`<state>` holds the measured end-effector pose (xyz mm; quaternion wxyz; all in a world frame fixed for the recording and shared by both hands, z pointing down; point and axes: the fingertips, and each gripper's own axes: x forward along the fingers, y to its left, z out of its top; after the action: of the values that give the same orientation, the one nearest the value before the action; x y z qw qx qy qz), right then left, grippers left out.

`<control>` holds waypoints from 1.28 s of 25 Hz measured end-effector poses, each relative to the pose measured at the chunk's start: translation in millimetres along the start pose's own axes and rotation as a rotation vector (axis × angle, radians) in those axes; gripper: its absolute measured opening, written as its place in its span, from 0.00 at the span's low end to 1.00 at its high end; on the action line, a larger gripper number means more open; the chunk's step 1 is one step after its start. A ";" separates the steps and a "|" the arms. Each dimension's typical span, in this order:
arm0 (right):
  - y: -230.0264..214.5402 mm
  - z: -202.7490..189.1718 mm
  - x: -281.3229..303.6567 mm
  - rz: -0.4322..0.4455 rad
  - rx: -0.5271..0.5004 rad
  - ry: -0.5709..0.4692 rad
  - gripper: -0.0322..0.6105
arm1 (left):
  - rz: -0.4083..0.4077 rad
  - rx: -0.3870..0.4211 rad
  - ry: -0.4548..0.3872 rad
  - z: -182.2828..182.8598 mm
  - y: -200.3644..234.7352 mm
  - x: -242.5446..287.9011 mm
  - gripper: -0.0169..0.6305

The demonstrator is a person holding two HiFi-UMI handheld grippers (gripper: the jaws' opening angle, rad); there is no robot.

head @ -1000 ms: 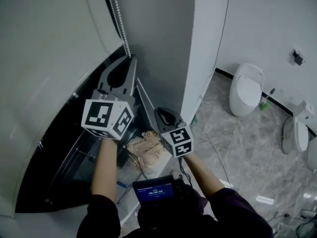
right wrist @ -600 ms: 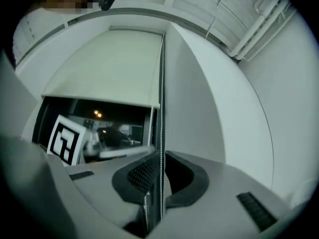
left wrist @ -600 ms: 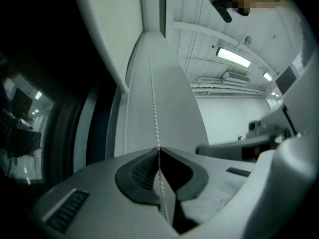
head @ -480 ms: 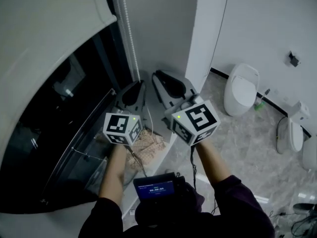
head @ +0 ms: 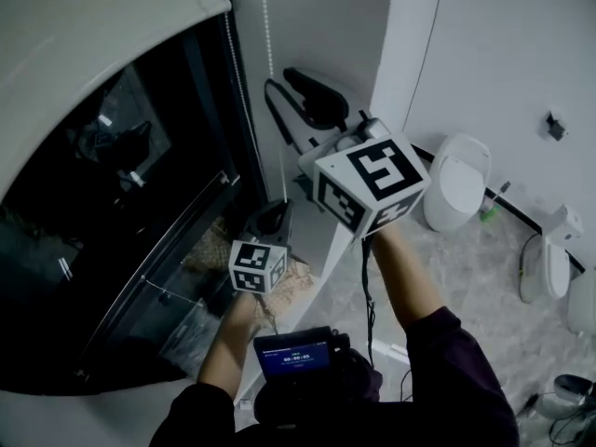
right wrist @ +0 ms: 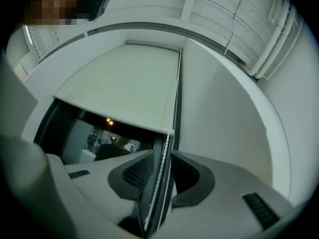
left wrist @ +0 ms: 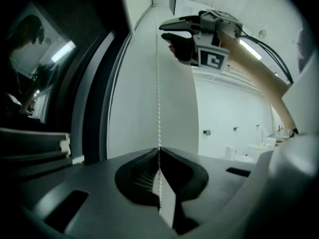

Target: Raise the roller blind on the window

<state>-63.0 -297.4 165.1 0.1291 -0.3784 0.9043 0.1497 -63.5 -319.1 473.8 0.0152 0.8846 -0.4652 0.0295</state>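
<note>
Blind [head: 93,26] higher; left hand-held gripper [head: 280,206] lower

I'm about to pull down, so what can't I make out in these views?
- Bead chain, bottom loop: left gripper view, hidden behind the left gripper clamped on it; head view, too thin.
- Roller blind, top mechanism: head view, cut by the top edge; right gripper view, too small.
- Beyond the window: head view, dark glass, only reflections.

Along the bead chain [left wrist: 158,83] beside the window [head: 112,203], right tool [head: 279,80] sits above left tool [head: 279,209].
</note>
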 end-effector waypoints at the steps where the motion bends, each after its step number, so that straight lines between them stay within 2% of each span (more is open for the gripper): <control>1: -1.4 0.2 3.2 -0.005 -0.008 0.006 0.19 | -0.004 -0.016 0.027 -15.5 -1.6 -0.8 0.05; 4: -3.8 -1.6 10.8 -0.018 -0.025 0.036 0.19 | -0.013 -0.060 0.081 -50.0 -7.0 -5.4 0.05; 6: -4.3 -4.3 13.4 -0.021 -0.029 0.059 0.16 | -0.015 -0.079 0.088 -57.5 -10.0 -9.1 0.05; 8: -5.4 -3.4 12.9 -0.019 -0.022 0.068 0.08 | -0.014 -0.080 0.088 -54.8 -12.5 -11.7 0.05; 14: -5.6 2.4 6.4 -0.029 -0.027 0.048 0.07 | 0.018 -0.101 0.061 -46.1 -3.4 -23.2 0.05; 17: -1.3 -10.7 1.9 -0.033 -0.040 0.063 0.07 | 0.026 -0.103 0.051 -42.9 1.7 -27.3 0.05; 23: 2.8 -97.6 -17.2 -0.058 0.002 0.172 0.07 | 0.067 -0.157 -0.017 -30.7 17.4 -36.7 0.05; 27: 14.5 -179.4 -36.9 -0.075 0.020 0.290 0.07 | 0.090 -0.176 -0.061 -21.5 31.2 -39.2 0.05; 29: 22.0 -231.2 -52.0 -0.080 0.041 0.368 0.07 | 0.096 -0.183 -0.055 -28.7 35.5 -38.6 0.05; 32: 32.5 -308.4 -80.8 -0.093 0.084 0.481 0.07 | 0.100 -0.201 -0.003 -57.7 37.2 -35.3 0.05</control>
<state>-68.6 -337.1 483.0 -0.0677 -0.4387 0.8960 0.0116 -116.3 -308.0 529.1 0.1017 0.8544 -0.5092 -0.0177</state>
